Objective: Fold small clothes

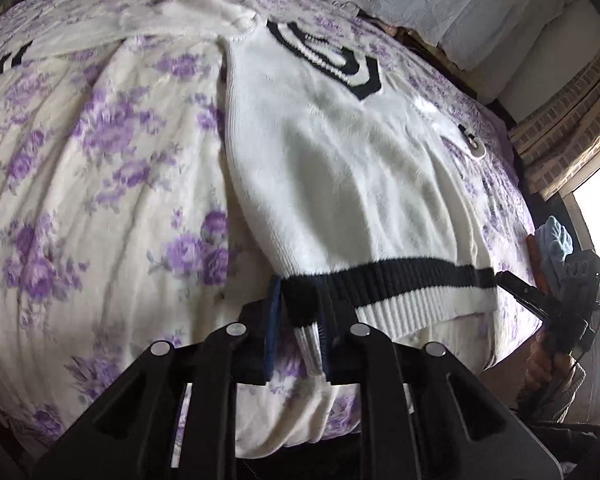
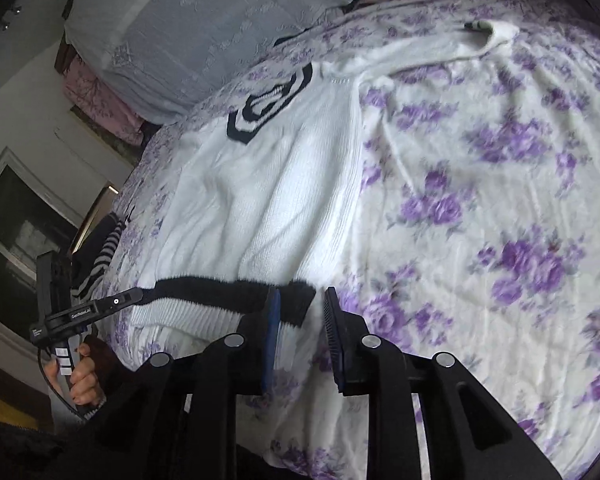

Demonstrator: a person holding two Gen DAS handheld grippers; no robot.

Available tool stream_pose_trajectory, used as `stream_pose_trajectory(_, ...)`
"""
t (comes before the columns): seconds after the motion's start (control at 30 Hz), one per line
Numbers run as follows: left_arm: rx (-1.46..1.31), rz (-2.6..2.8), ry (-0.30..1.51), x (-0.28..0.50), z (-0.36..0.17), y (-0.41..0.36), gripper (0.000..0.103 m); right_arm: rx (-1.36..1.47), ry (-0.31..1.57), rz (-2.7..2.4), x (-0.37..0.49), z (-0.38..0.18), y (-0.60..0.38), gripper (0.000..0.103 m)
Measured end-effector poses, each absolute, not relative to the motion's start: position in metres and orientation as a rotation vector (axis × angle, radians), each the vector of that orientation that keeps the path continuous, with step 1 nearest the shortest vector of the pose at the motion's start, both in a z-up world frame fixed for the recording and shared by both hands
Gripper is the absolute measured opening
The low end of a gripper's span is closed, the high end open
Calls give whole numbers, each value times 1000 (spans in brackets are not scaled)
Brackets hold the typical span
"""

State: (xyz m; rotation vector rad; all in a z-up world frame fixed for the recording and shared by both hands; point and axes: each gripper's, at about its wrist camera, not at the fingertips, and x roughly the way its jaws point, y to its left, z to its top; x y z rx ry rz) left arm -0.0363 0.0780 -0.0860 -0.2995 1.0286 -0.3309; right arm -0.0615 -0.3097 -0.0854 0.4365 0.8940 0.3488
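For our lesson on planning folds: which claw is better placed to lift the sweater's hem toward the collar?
Probably left: the left claw is shut on the black-banded hem, while the right claw stands open at the hem's other corner, gripping nothing.

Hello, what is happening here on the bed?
A person is folding a white sweater spread on a flowered bedspread, one gripper in each hand. The left gripper pinches the black-striped hem at one corner. At the other corner, the right gripper stands open, the hem between its fingers.
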Motion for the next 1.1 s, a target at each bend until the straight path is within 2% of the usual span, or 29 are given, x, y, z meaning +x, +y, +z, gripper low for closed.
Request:
stream_pose_trajectory(0.03,-275,-319,992,-33,-76,76,23,419,859,342,-57,-76,-312,24)
stream_pose_trajectory(0.07,-252,-316,963,-26,-66,72,38,409,826,337,-49,-68,-313,24)
stream_pose_trajectory(0.13,-239,-300,924,-7,-54,62,57,405,785,346,-26,-58,-308,24)
stream_pose_trajectory(0.17,-243,-302,923,4,-53,56,63,408,782,361,-11,-57,-301,23)
stream_pose_trajectory(0.33,-200,-248,1046,65,-97,34,65,389,925,340,54,-98,-271,23)
stream_pose_trajectory(0.37,-188,-227,1079,72,-111,34,65,403,972,329,60,-113,-273,18)
stream_pose_trajectory(0.47,-107,-211,1035,69,-107,32,66,496,963,397,57,-121,-294,18)
stream_pose_trajectory(0.53,-105,-210,1013,72,-95,34,67,540,950,367,57,-110,-308,21)
stream_pose_trajectory(0.63,-68,-167,950,96,-68,31,78,458,814,221,78,-74,-337,29)
stream_pose_trajectory(0.73,-50,-111,902,126,-49,26,79,301,715,-36,117,-51,-374,30)
stream_pose_trajectory(0.77,-55,-104,902,138,-46,24,79,260,699,-119,132,-49,-387,36)
stream_pose_trajectory(0.8,-65,-98,904,148,-46,22,79,232,701,-183,149,-51,-401,42)
stream_pose_trajectory(1.0,-17,-12,899,205,-61,-8,80,193,783,-379,228,-78,-456,44)
stream_pose_trajectory(1.03,-20,-10,913,214,-65,-11,81,179,811,-397,239,-88,-461,43)
stream_pose_trajectory(1.07,-29,-17,934,222,-69,-14,83,177,831,-413,247,-97,-466,37)
stream_pose_trajectory(1.1,-40,-26,956,229,-74,-17,84,187,843,-427,250,-104,-470,16)
